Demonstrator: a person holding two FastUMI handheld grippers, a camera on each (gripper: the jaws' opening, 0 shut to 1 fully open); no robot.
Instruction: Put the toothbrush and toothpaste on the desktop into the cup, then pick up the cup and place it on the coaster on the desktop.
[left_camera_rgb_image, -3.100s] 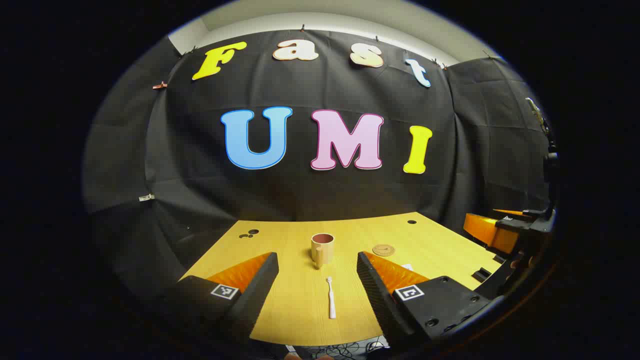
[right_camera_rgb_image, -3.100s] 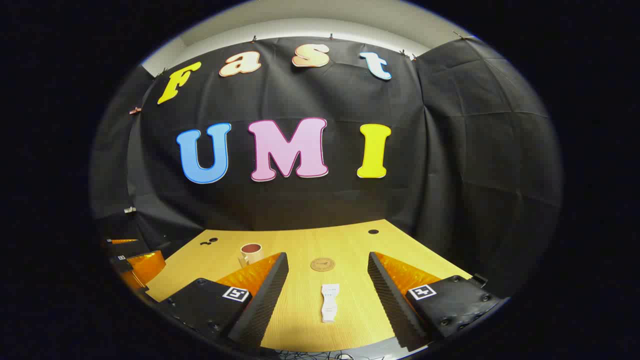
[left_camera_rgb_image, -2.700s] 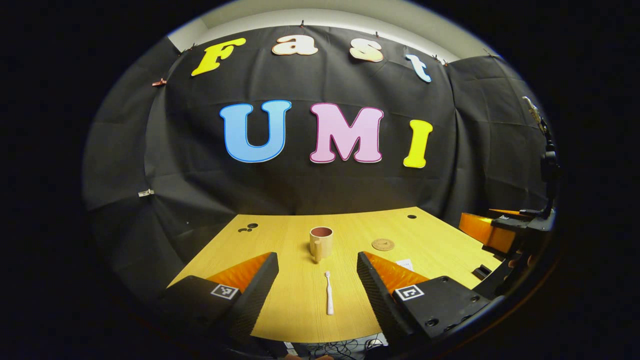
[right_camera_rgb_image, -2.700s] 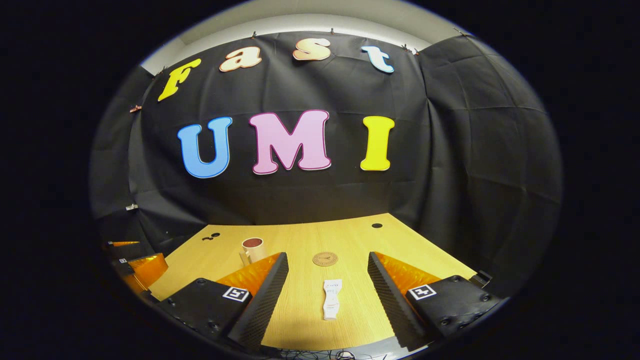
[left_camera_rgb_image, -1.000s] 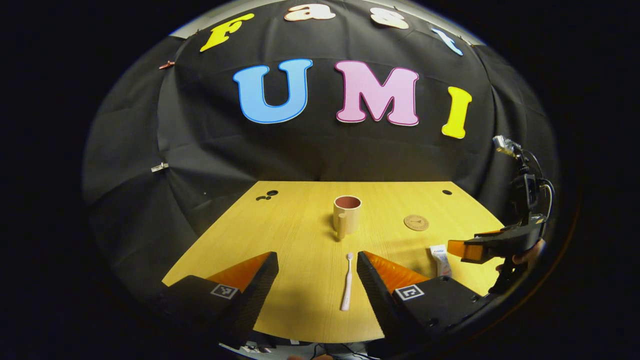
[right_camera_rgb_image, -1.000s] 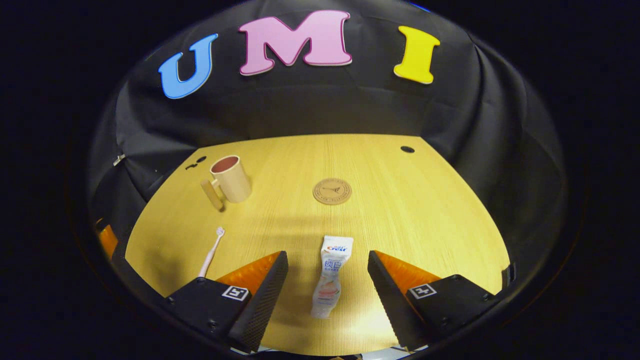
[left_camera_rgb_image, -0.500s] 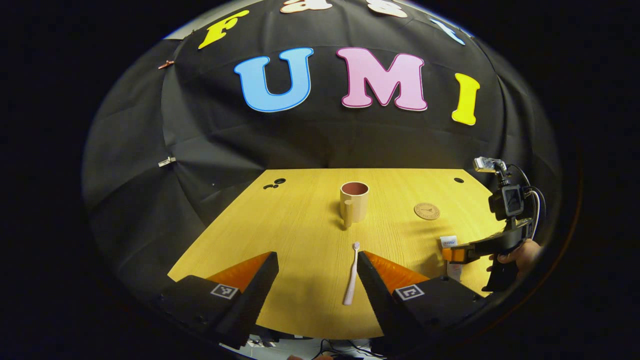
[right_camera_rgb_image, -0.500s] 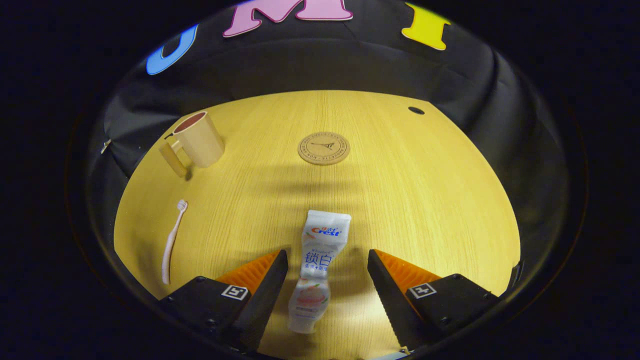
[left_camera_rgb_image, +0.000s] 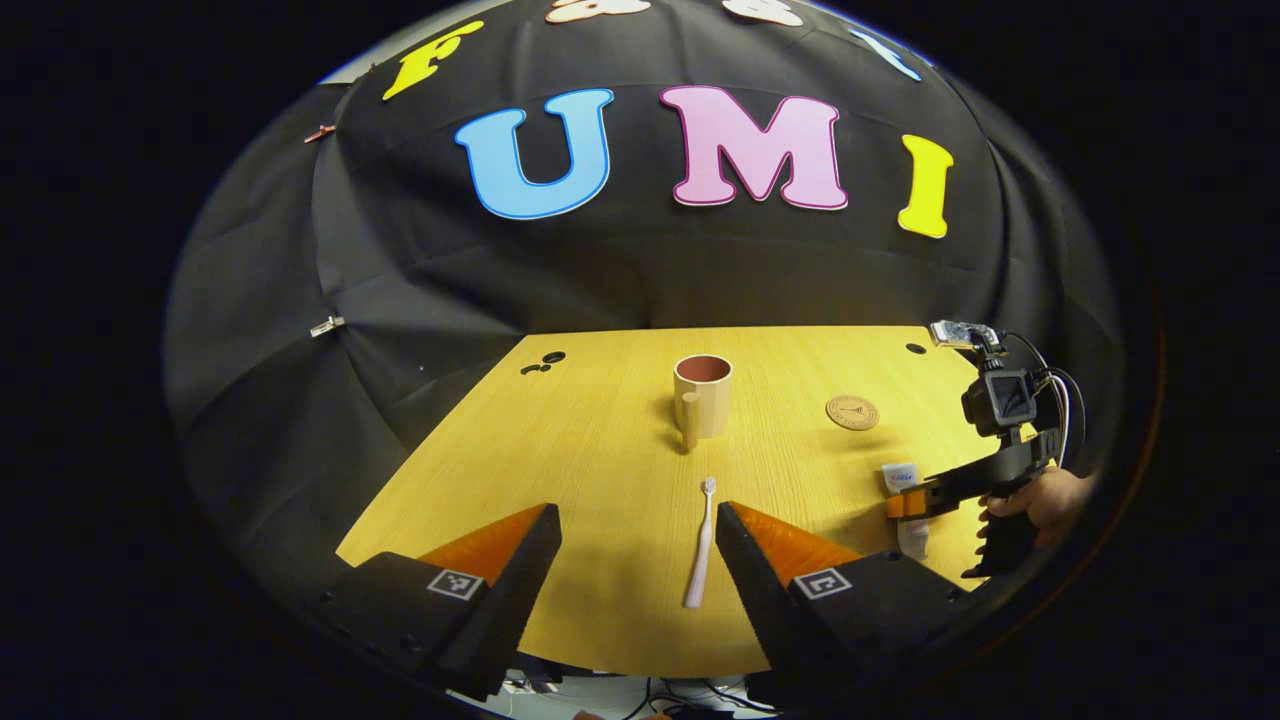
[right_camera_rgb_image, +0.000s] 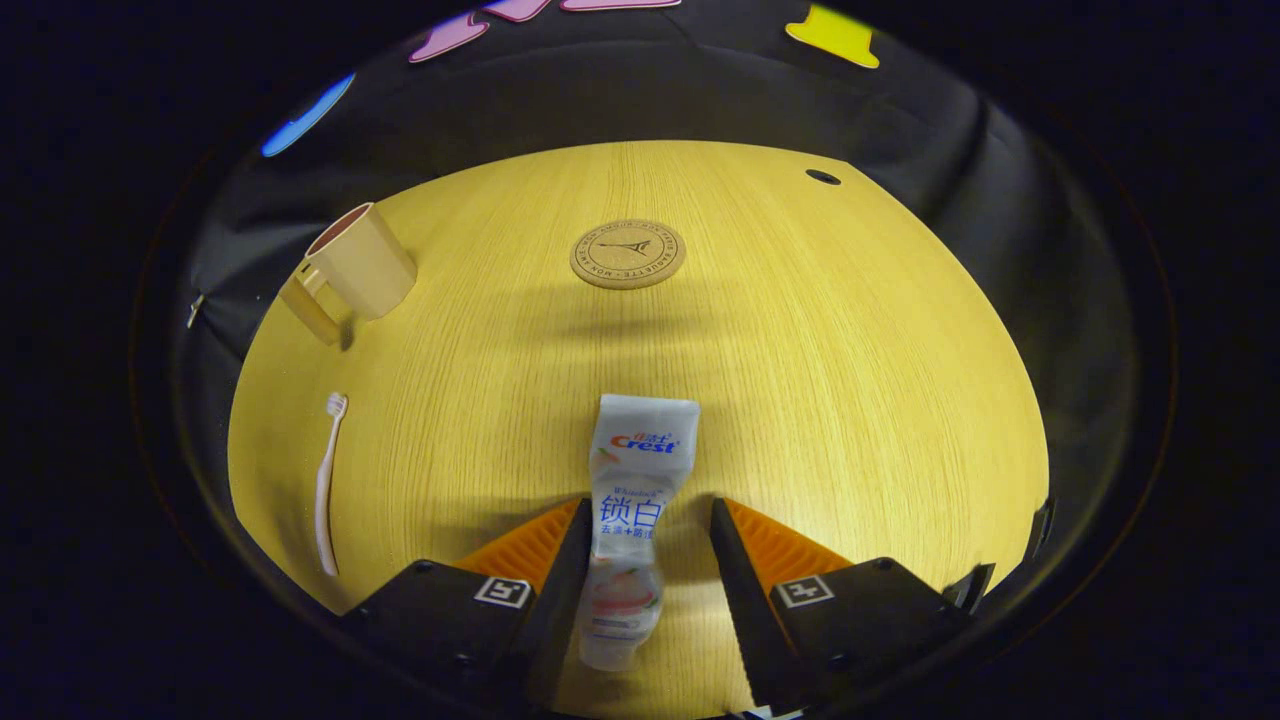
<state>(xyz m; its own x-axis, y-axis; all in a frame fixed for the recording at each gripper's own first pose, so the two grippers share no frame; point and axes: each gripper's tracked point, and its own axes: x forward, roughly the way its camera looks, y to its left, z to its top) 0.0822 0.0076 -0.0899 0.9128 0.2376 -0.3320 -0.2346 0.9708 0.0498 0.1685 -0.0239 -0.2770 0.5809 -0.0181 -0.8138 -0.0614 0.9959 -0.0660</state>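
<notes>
A white toothbrush (left_camera_rgb_image: 699, 548) lies on the wooden table (left_camera_rgb_image: 600, 450), its head toward the beige cup (left_camera_rgb_image: 702, 395). My left gripper (left_camera_rgb_image: 635, 518) is open above the table's near edge, with the brush close beside its right finger. A white toothpaste tube (right_camera_rgb_image: 640, 480) lies flat between the fingers of my right gripper (right_camera_rgb_image: 647, 515). The left finger touches the tube; a narrow gap shows at the right finger. In the left gripper view a hand (left_camera_rgb_image: 1045, 500) holds the right gripper (left_camera_rgb_image: 915, 500) low over the toothpaste (left_camera_rgb_image: 900, 478). The round coaster (right_camera_rgb_image: 628, 254) lies beyond the tube.
In the right gripper view the cup (right_camera_rgb_image: 360, 262) stands upright at the far left, handle toward me, and the toothbrush (right_camera_rgb_image: 325, 490) lies near the left edge. A cable hole (right_camera_rgb_image: 823, 177) sits at the far right of the table. The coaster (left_camera_rgb_image: 852, 412) lies right of the cup.
My right gripper has dropped lower over the toothpaste and its fingers have narrowed around the tube. The left gripper has barely shifted and stays open.
</notes>
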